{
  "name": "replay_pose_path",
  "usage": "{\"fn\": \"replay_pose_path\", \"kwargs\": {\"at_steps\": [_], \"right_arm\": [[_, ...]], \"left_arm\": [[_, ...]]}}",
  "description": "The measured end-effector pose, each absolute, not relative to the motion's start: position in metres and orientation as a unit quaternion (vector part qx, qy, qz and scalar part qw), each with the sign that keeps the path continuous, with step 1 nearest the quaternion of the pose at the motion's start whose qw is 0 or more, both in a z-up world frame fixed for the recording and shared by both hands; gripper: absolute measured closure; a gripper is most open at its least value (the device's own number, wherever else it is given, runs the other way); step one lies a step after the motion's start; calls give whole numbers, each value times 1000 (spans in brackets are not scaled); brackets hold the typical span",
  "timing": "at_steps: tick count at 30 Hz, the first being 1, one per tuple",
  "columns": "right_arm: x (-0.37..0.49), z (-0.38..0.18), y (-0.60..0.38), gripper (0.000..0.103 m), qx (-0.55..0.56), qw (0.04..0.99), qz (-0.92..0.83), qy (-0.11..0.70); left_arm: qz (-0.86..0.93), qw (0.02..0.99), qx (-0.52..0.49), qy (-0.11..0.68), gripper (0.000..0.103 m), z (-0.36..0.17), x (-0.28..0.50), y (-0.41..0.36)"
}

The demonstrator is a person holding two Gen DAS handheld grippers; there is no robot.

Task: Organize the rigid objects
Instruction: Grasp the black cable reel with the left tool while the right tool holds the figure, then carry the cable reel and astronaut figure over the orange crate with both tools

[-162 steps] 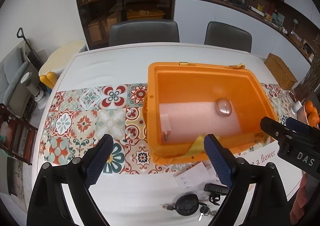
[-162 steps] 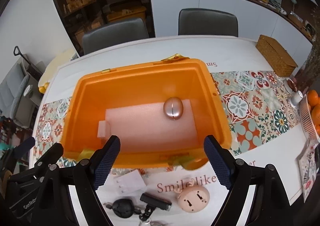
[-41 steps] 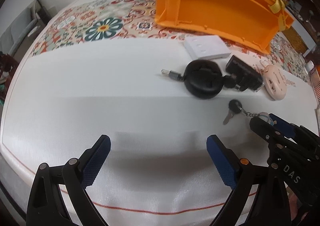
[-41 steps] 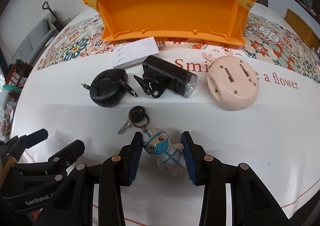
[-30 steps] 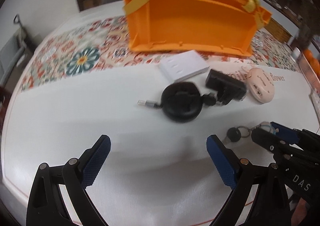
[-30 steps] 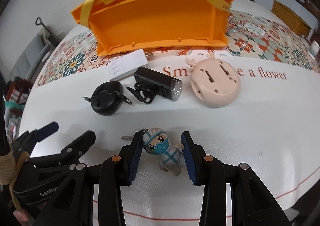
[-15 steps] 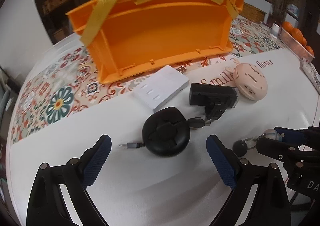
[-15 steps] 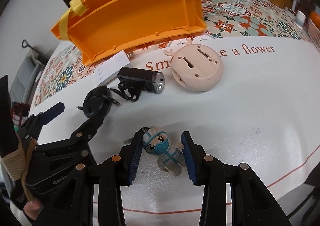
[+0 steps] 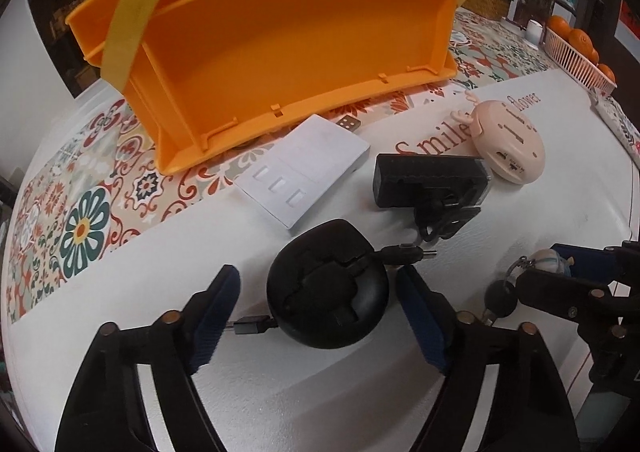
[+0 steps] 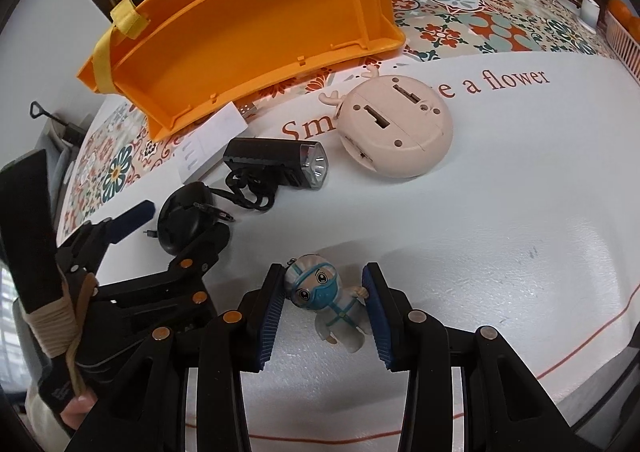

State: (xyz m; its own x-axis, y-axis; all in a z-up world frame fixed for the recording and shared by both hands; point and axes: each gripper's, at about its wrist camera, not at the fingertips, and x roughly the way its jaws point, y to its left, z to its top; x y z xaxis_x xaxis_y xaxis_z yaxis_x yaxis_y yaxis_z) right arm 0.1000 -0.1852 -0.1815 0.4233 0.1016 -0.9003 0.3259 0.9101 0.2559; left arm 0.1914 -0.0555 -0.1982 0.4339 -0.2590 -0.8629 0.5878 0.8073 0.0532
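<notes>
The right gripper (image 10: 323, 294) pinched the figurine (image 10: 328, 300); the left gripper (image 9: 318, 292) straddled the reel (image 9: 327, 284), jaws wide (nothing held). Next, closing, then the bin (image 9: 304, 36).

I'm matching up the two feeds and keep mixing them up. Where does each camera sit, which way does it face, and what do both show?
Left wrist: on the left gripper, looking forward and down at the black cable reel between its open fingers; the right gripper shows at right.
Right wrist: on the right gripper, looking down at the masked figurine held between its fingers; the left gripper and a gloved hand show at left.
Shared: orange bin, flashlight, pink round device, white remote.
</notes>
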Motion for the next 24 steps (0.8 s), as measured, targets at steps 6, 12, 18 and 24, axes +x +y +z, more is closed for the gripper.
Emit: {"fn": "replay_pose_path", "kwargs": {"at_steps": [6,12,18,24], "right_arm": [[102,-183,-186,63,202,818,-71,533],[104,-181,-185,63,196,821,-68,532],[102,-170,-184,63,187,829,-64,523],[101,-155,-182,63,184,837,-58,512]], "left_arm": [[-267,829,145,470,48,-197,194,-53],[-261,828,138,477,48,-196,192,-51],[-252,829,121,484,48,-187,188,-45],[-245,834,97,485,48,-168,185,-37]]}}
